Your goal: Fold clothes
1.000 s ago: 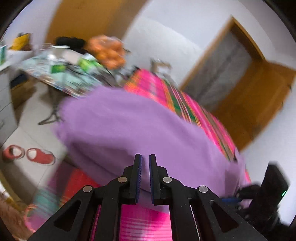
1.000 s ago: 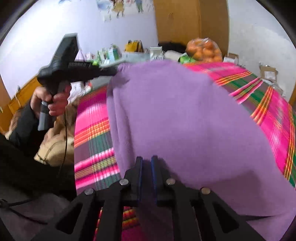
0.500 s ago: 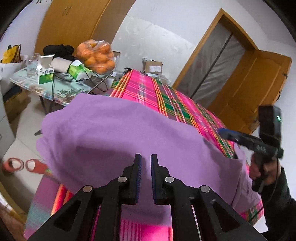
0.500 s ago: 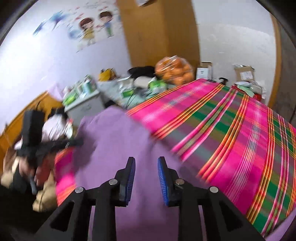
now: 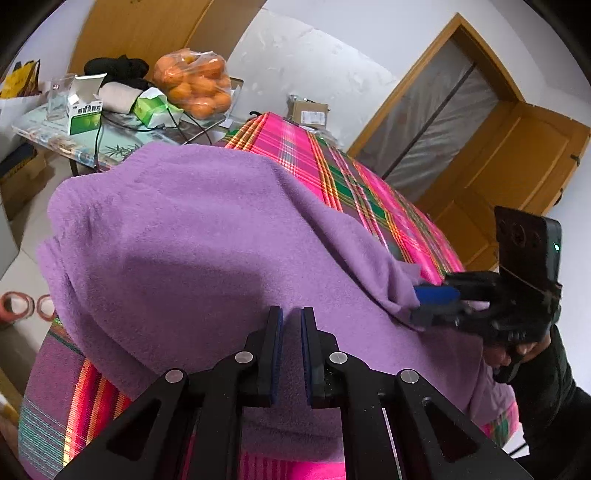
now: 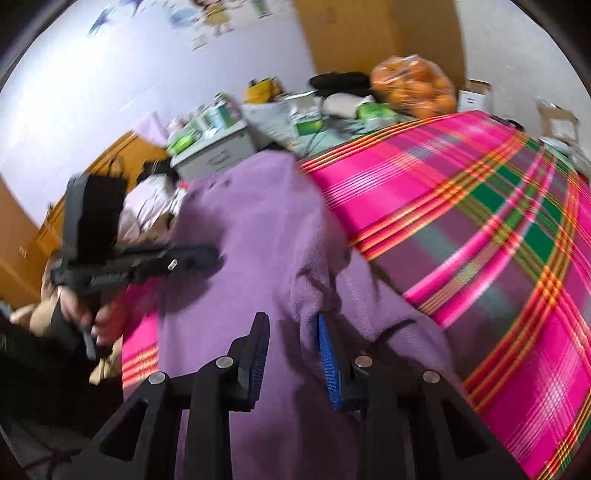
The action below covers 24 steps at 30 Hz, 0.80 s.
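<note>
Fuzzy matt purple fleece garment (image 5: 192, 236), smooth woven plaid cloth (image 6: 480, 229), matt black plastic fingers (image 5: 271, 354), glossy wooden door (image 5: 517, 162)

Left fingers (image 5: 275, 354) pinched, right fingers (image 6: 330, 365) apart.

A lived-in home bedroom: bright pink plaid bedspread (image 5: 373, 192) over the bed, a wooden door (image 5: 517, 162) standing open on the right, tall wooden wardrobe (image 5: 147, 33) at the far wall, a cluttered side table (image 5: 110, 140) on the far left carrying a bag of oranges (image 5: 195, 86) and boxes, cartoon stickers (image 6: 218, 14) on the wall, red slippers (image 5: 22, 306) on the tiled floor
</note>
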Each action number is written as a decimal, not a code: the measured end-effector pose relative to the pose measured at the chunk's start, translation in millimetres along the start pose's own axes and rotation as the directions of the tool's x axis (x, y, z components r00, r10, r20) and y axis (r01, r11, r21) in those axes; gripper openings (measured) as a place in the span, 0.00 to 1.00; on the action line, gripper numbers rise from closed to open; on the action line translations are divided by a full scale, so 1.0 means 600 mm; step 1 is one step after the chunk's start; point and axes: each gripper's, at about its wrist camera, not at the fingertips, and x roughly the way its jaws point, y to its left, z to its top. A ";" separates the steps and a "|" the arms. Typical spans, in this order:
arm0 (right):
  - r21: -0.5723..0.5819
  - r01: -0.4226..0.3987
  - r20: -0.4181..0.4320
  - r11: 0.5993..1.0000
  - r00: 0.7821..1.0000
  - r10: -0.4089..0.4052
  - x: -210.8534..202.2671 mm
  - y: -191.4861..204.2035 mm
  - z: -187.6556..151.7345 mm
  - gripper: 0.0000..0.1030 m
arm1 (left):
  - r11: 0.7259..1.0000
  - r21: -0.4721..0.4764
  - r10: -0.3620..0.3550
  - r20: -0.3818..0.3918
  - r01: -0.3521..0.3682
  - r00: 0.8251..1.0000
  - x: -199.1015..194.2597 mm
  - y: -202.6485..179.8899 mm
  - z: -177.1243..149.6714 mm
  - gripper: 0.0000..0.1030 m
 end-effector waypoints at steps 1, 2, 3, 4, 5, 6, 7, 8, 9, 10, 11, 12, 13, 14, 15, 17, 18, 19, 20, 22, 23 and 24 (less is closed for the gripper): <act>-0.001 -0.005 -0.003 1.000 1.000 0.005 -0.001 0.002 -0.001 0.29 | 1.000 -0.003 -0.004 -0.001 0.004 1.000 0.001 0.001 0.001 0.09; -0.001 -0.011 -0.007 1.000 1.000 0.011 -0.001 0.003 -0.002 0.31 | 1.000 -0.008 -0.007 -0.001 0.007 1.000 0.002 0.003 0.003 0.09; -0.002 -0.016 -0.010 1.000 1.000 0.016 -0.002 0.005 -0.003 0.31 | 1.000 -0.011 -0.010 -0.001 0.010 1.000 0.001 0.003 0.003 0.09; -0.002 -0.022 -0.014 1.000 1.000 0.022 -0.003 0.006 -0.004 0.31 | 1.000 -0.012 -0.011 -0.001 0.011 1.000 0.001 0.003 0.004 0.09; -0.003 -0.027 -0.017 1.000 0.999 0.027 -0.003 0.008 -0.005 0.31 | 1.000 -0.013 -0.011 0.000 0.011 1.000 0.001 0.003 0.004 0.09; -0.003 -0.032 -0.020 0.999 0.999 0.032 -0.004 0.009 -0.006 0.31 | 1.000 -0.013 -0.011 0.000 0.011 1.000 0.000 0.002 0.003 0.09; 0.008 -0.042 -0.014 0.999 0.999 0.043 -0.011 0.007 -0.009 0.31 | 1.000 -0.012 -0.010 0.001 0.010 1.000 0.000 0.001 0.003 0.09; 0.030 -0.056 0.001 0.998 0.998 0.056 -0.021 0.001 -0.012 0.31 | 1.000 -0.013 -0.010 0.001 0.010 1.000 0.000 0.001 0.003 0.09; 0.050 -0.066 0.016 0.997 0.998 0.065 -0.027 -0.006 -0.013 0.31 | 1.000 -0.014 -0.011 0.001 0.011 1.000 0.001 0.003 0.004 0.09; 0.085 -0.078 0.041 0.993 0.996 0.075 -0.035 -0.018 -0.015 0.31 | 1.000 -0.016 -0.013 0.001 0.013 1.000 0.002 0.004 0.005 0.09; 0.118 -0.087 0.064 0.989 0.995 0.080 -0.041 -0.030 -0.015 0.31 | 1.000 -0.017 -0.014 0.001 0.014 1.000 0.002 0.005 0.005 0.09; 0.161 -0.096 0.089 0.982 0.993 0.082 -0.048 -0.045 -0.016 0.31 | 1.000 -0.017 -0.014 0.001 0.014 1.000 0.002 0.005 0.005 0.09; 0.209 -0.103 0.108 0.972 0.991 0.082 -0.052 -0.060 -0.018 0.31 | 1.000 -0.017 -0.014 0.001 0.014 1.000 0.002 0.005 0.005 0.09; 0.257 -0.109 0.125 0.960 0.989 0.079 -0.056 -0.074 -0.019 0.31 | 1.000 -0.016 -0.013 0.001 0.013 1.000 0.002 0.005 0.006 0.09; 0.303 -0.117 0.142 0.946 0.987 0.076 -0.060 -0.089 -0.021 0.31 | 1.000 -0.016 -0.013 0.001 0.013 1.000 0.002 0.004 0.005 0.09; 0.412 -0.137 0.148 0.901 0.986 0.083 -0.056 -0.120 -0.027 0.31 | 1.000 -0.016 -0.012 0.001 0.012 1.000 0.002 0.004 0.005 0.09; 0.444 -0.144 0.136 0.884 0.986 0.093 -0.050 -0.128 -0.028 0.31 | 1.000 -0.016 -0.012 0.001 0.012 1.000 0.002 0.004 0.005 0.09; 0.470 -0.150 0.121 0.870 0.987 0.105 -0.042 -0.134 -0.029 0.31 | 1.000 -0.016 -0.012 0.001 0.012 1.000 0.002 0.004 0.005 0.09; 0.477 -0.152 0.111 0.865 0.987 0.113 -0.036 -0.135 -0.028 0.31 | 1.000 -0.016 -0.013 0.001 0.013 1.000 0.002 0.005 0.005 0.09; 0.470 -0.144 0.094 0.871 0.989 0.112 -0.026 -0.131 -0.022 0.29 | 1.000 -0.014 -0.012 0.001 0.012 1.000 0.002 0.005 0.005 0.09; 0.467 -0.134 0.087 0.874 0.991 0.105 -0.021 -0.130 -0.017 0.15 | 1.000 -0.013 -0.011 0.001 0.011 1.000 0.001 0.005 0.005 0.09; 0.464 -0.124 0.079 0.877 0.992 0.098 -0.017 -0.129 -0.013 0.06 | 1.000 -0.012 -0.010 0.001 0.010 1.000 0.001 0.004 0.005 0.09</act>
